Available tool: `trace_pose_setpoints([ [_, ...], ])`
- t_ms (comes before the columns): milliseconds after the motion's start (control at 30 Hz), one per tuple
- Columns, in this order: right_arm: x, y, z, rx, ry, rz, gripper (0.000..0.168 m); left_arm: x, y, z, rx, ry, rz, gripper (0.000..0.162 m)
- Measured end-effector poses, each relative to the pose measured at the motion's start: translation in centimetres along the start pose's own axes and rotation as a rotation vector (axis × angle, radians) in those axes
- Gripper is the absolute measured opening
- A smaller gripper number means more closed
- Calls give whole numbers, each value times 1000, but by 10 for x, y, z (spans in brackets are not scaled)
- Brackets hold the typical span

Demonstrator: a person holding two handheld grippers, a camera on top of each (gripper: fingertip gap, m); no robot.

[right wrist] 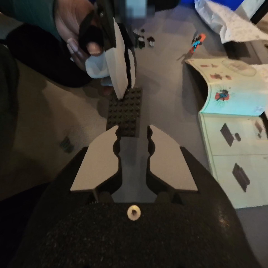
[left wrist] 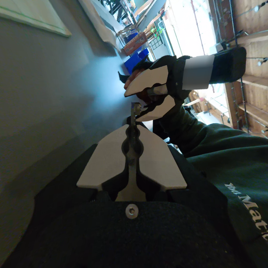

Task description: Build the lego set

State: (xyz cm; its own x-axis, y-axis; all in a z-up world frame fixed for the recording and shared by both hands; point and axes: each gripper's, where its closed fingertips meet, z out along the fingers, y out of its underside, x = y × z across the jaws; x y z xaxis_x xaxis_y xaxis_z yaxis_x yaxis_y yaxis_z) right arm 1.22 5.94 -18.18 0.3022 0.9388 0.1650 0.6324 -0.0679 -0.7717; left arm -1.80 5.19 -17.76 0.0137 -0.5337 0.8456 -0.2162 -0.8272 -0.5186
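Note:
A dark studded Lego plate [right wrist: 124, 111] is held above the grey table. My left gripper [left wrist: 132, 126] is shut on it; in the left wrist view the plate [left wrist: 133, 114] shows edge-on, sticking out past the fingertips. In the right wrist view the left gripper [right wrist: 126, 91] comes down from above and clamps the plate's far end. My right gripper [right wrist: 133, 127] is open, and the plate's near end lies between its fingertips with a gap on each side. It shows the same way in the left wrist view [left wrist: 132, 107], open around the plate's tip.
An open instruction booklet [right wrist: 232, 130] lies to the right. Small loose pieces [right wrist: 142, 39] and an orange and blue part [right wrist: 197, 43] lie farther back, with a white paper bag [right wrist: 224, 21] at the back right. A small dark piece [right wrist: 66, 145] lies to the left. Blue bins [left wrist: 136, 59] stand beyond the table. The tips of one gripper are about 4 centimetres away from the tips of the other.

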Motion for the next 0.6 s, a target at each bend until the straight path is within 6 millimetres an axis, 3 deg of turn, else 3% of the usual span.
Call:
trace_pose_setpoints([
  [200, 1, -1, -18, -14, 16, 28, 37, -10, -4, -4, 12, -43, 2, 4],
  [267, -22, 7, -26, -81, -69, 8, 35, -11, -4, -5, 16, -56, 15, 4],
  [433, -102, 46, -36, -261, -315, -49, 36, -12, -5, -5, 27, -60, 16, 4],
  [533, -131, 54, -35, -309, -350, -120, 38, -12, -5, -5, 26, -66, 22, 4],
  [600, -139, 60, -31, -368, -343, -130, 40, -12, -5, -4, 26, -71, 28, 4],
])
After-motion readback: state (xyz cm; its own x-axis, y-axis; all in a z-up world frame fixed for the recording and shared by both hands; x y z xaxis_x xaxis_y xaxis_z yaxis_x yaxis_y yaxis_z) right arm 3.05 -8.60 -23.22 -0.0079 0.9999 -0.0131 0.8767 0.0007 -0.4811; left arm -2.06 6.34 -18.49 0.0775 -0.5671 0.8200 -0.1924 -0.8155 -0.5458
